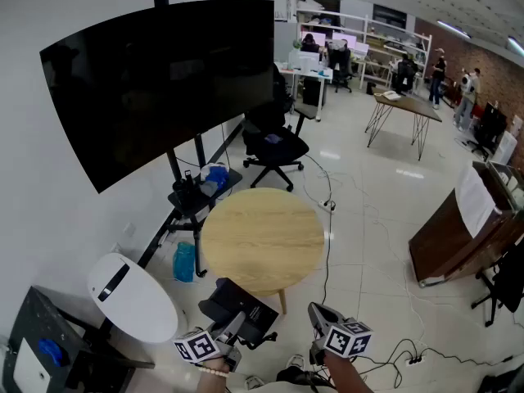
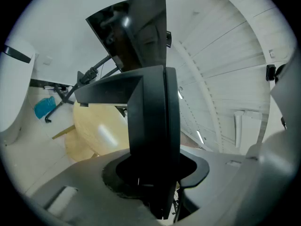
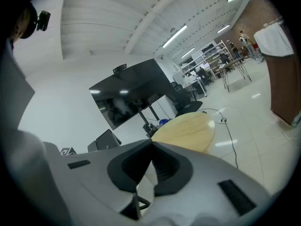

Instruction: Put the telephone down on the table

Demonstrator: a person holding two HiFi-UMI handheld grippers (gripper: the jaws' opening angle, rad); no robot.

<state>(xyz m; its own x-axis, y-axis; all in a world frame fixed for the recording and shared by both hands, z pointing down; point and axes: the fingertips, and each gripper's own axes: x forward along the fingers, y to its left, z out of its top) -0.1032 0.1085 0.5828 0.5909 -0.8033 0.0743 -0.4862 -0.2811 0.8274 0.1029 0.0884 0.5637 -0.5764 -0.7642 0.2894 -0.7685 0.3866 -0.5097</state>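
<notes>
The telephone (image 1: 242, 305) is a flat black set, held in the air just short of the near edge of the round wooden table (image 1: 262, 236). My left gripper (image 1: 232, 329) is shut on its near end. In the left gripper view the telephone (image 2: 151, 126) stands on edge between the jaws and hides most of the table (image 2: 96, 131). My right gripper (image 1: 316, 314) hovers to the right of it, shut and empty. In the right gripper view its tips (image 3: 151, 146) meet, the table (image 3: 188, 128) lies ahead, and the telephone (image 3: 106, 140) shows at the left.
A big black screen (image 1: 164, 80) on a wheeled stand rises behind the table. A white oval device (image 1: 131, 297) sits at the left, a blue bag (image 1: 184, 260) on the floor, an office chair (image 1: 274, 147) beyond, a brown cabinet (image 1: 458, 228) at the right. Cables cross the floor.
</notes>
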